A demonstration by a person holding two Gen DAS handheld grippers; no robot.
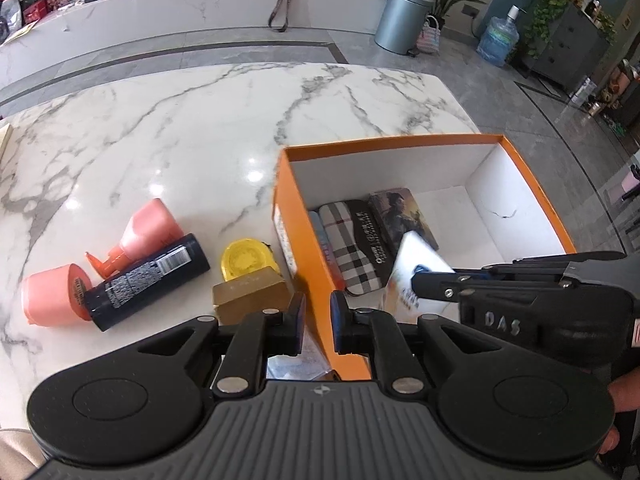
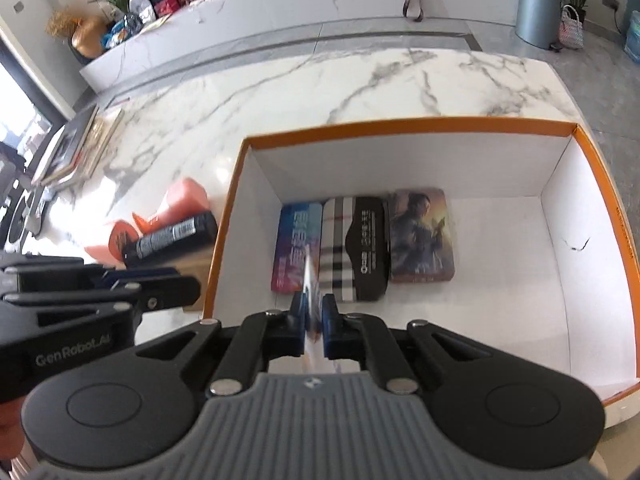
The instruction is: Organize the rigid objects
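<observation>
Holding a thin white card or flat packet [image 1: 416,268] edge-on, the right gripper [image 2: 314,316] pinches it over the open orange box [image 2: 400,126] in the centre of the right wrist view. Three flat items already lie side by side on the box floor: a blue booklet [image 2: 296,246], a plaid case [image 2: 352,248] and a picture tin [image 2: 422,236]. The left gripper [image 1: 318,322] sits at the lower centre of its frame, fingers slightly parted, straddling the box's near wall and gripping nothing. At lower left of that frame, on the marble table [image 1: 200,120], wait pink bottles [image 1: 148,228], a black tube [image 1: 148,280], a yellow lid [image 1: 246,258] and a gold box [image 1: 250,294]. Risk, judged from here: released upright, the card could tip onto the row instead of lying flat.
</observation>
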